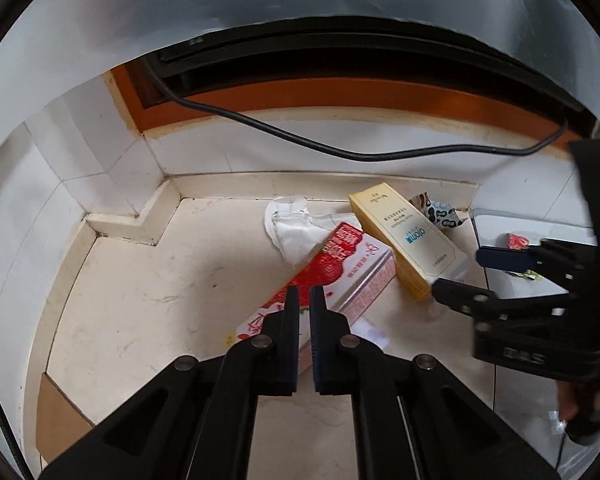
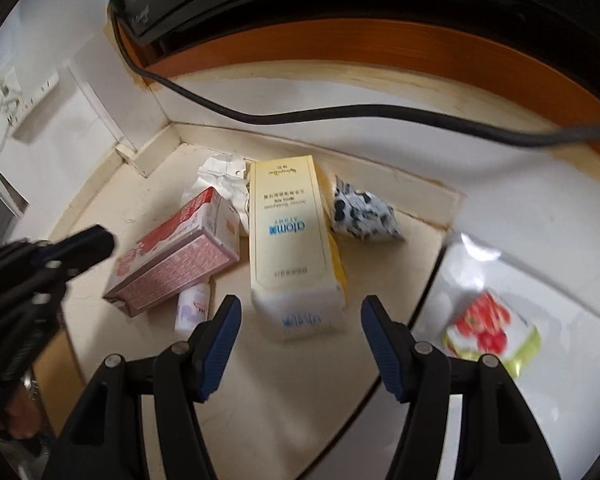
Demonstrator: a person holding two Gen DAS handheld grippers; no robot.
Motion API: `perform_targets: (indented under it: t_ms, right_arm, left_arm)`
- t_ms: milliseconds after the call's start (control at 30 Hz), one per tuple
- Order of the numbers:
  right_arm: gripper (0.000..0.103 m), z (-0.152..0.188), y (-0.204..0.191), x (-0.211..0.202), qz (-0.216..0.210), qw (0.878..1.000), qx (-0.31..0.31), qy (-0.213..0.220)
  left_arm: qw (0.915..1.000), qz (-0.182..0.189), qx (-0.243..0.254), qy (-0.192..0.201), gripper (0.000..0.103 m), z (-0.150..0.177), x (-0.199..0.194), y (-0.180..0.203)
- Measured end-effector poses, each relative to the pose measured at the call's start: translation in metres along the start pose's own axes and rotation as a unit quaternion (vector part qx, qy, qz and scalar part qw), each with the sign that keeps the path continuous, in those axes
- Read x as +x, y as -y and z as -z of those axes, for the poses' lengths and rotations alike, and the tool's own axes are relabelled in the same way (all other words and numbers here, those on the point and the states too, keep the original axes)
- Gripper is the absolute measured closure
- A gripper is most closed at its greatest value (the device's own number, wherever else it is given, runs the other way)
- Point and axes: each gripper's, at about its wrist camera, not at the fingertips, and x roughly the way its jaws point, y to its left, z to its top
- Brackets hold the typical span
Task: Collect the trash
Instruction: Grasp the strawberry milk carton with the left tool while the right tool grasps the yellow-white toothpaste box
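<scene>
My right gripper point(image 2: 300, 320) hangs wide apart just short of the yellow carton point(image 2: 288, 232): light, stiff, best pinched across its near end. Left of it lies the pink box point(image 2: 176, 252); my left gripper point(image 1: 305, 300), nearly together, looks empty above that, I think.

Red-pink carton point(image 2: 172, 252), pale-yellow box point(image 2: 288, 236), black-spotted wrapper point(image 2: 360, 212)

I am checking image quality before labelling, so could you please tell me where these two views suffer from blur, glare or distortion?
Left wrist view: mostly sharp, the yellow box print readable; the black cable bows with fisheye curvature; the right claw is dark at the edge. Right wrist view: motion blur smears the strawberry wrapper and the yellow box's near flap; sunlight glares on the white bag.
</scene>
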Motion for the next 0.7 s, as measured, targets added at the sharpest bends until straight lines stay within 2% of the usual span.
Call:
perform_targets:
  t_ms: [100, 133, 167, 200, 233, 267, 367, 533, 600, 700]
  right_arm:
    - [0.04, -0.005, -0.007, 0.013, 0.013, 1.0, -0.017, -0.008]
    - [0.04, -0.006, -0.009, 0.017, 0.015, 1.0, -0.021, -0.011]
    - [0.04, -0.008, -0.01, 0.02, 0.017, 0.999, -0.026, -0.013]
    - [0.04, -0.009, -0.011, 0.022, 0.019, 0.999, -0.03, -0.013]
    - [0.04, -0.009, -0.012, 0.024, 0.02, 0.999, -0.032, -0.014]
    - [0.04, -0.01, -0.013, 0.026, 0.019, 0.999, -0.035, -0.014]
    - [0.04, -0.011, -0.015, 0.034, 0.012, 0.999, -0.041, -0.018]
    - [0.046, -0.01, -0.013, 0.045, 0.01, 0.999, -0.048, -0.025]
    - [0.047, -0.008, -0.009, 0.044, 0.004, 0.999, -0.044, -0.02]
    - [0.047, -0.004, -0.006, 0.041, 0.0, 0.999, -0.047, -0.013]
  left_arm:
    - [0.9993, 0.033, -0.01, -0.014, 0.093, 0.0, -0.001, -0.013]
    - [0.9985, 0.049, -0.013, -0.022, 0.082, 0.0, 0.001, -0.017]
    - [0.997, 0.069, -0.013, -0.032, 0.064, 0.0, 0.004, -0.021]
    - [0.9956, 0.084, -0.011, -0.04, 0.053, 0.001, 0.006, -0.025]
    - [0.9946, 0.094, -0.007, -0.044, 0.036, 0.001, 0.009, -0.029]
    - [0.9939, 0.101, 0.0, -0.046, 0.029, 0.001, 0.013, -0.032]
    - [0.9926, 0.104, 0.022, -0.058, 0.029, 0.001, 0.026, -0.041]
    - [0.9828, 0.15, 0.043, -0.099, 0.029, 0.0, 0.059, -0.05]
    - [0.9827, 0.144, 0.058, -0.1, 0.024, 0.0, 0.068, -0.048]
    - [0.9786, 0.155, 0.077, -0.111, 0.024, -0.002, 0.078, -0.042]
